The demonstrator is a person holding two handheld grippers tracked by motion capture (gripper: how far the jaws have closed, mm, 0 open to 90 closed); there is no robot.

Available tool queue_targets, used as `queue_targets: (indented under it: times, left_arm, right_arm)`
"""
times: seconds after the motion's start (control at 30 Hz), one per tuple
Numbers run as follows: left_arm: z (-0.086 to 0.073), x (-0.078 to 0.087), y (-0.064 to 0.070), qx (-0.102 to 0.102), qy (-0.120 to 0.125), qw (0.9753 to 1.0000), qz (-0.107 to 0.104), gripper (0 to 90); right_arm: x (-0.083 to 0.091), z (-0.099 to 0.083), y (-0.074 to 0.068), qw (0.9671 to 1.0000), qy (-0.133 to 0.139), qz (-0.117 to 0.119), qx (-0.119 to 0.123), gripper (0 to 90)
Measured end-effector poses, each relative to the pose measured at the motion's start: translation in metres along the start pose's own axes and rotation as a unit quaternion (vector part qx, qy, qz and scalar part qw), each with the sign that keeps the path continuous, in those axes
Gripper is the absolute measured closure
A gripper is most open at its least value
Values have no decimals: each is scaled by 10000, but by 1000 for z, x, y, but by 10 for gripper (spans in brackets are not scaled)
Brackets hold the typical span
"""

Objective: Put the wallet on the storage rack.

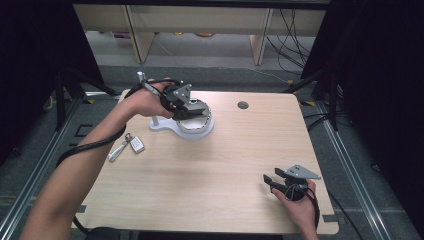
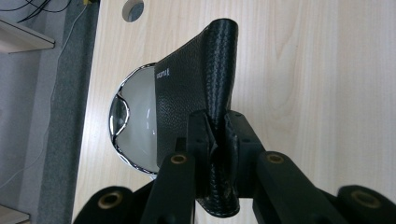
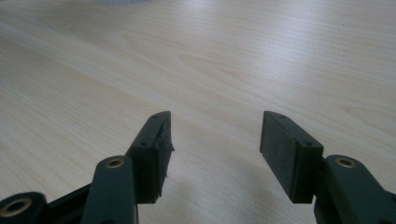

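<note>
Left gripper [image 1: 186, 106] sits at the far left part of the wooden table [image 1: 225, 165] in the high view, held over a white stand with a chrome-rimmed tray [image 1: 197, 125]. A dark wallet [image 1: 196, 107] lies under its jaws, above the tray. Near the table's left edge, well apart from the tray, lie a car key fob [image 1: 136, 144] and a silvery key piece [image 1: 118, 150] joined to it. The right gripper [image 1: 270, 181] rests near the front right corner in the person's right hand [image 1: 300, 207], away from everything else. A round cable hole [image 1: 243, 105] marks the table's far edge.

From the left gripper view, the jaws are clamped on the folded spine of the black leather wallet [image 2: 201, 88], which has a woven-pattern edge and small lettering on its grained face. The wallet stands out ahead of the jaws, partly over the shiny tray [image 2: 135, 126], whose pale bowl shows at the left.

From the right gripper view, the right gripper [image 3: 215, 135] has its jaws spread wide apart with nothing between them, just above bare wood grain.
</note>
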State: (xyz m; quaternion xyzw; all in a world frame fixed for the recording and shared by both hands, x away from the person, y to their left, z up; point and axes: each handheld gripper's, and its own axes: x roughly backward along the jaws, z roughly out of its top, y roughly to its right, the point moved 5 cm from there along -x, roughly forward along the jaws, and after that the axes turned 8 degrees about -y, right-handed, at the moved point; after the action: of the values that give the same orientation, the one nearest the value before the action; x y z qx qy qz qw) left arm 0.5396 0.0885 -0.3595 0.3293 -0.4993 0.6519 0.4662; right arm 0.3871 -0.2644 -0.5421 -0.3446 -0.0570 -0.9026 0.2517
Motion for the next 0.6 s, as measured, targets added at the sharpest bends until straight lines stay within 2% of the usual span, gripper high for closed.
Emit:
queue_targets:
  times: [0.03, 0.07, 0.17, 0.2, 0.3, 0.43, 0.47, 0.53, 0.6]
  left_arm:
    - [1, -1, -1, -6, -9, 10000, 12, 809]
    - [1, -2, -1, -25, -19, 10000, 22, 809]
    - [2, -5, -3, -8, -21, 10000, -3, 809]
    - [2, -7, -4, -9, -37, 10000, -5, 808]
    - [1, -11, -7, 6, -94, 10000, -15, 808]
    - [-1, -17, -10, 33, -120, 9999, -46, 808]
    - [-2, -18, -11, 37, -123, 9999, -47, 808]
    - [-2, -21, -12, 41, -137, 9999, -38, 807]
    - [-2, -23, -13, 47, -149, 9999, -47, 807]
  right_arm:
    - [0, 0, 0, 10000, 0, 0, 0, 447]
    - [1, 0, -1, 9999, 5, 97, -35, 447]
    - [2, 0, -1, 9999, -27, 91, -35, 447]
    - [1, 0, 1, 10000, 39, -6, 78, 447]
    - [1, 0, 2, 9999, -7, -61, 89, 447]
    - [1, 0, 2, 9999, 38, 3, 93, 447]
    - [1, 0, 0, 10000, -26, 36, -14, 447]
    - [1, 0, 1, 10000, 31, -2, 72, 447]
    - [0, 0, 0, 10000, 10, 19, -4, 447]
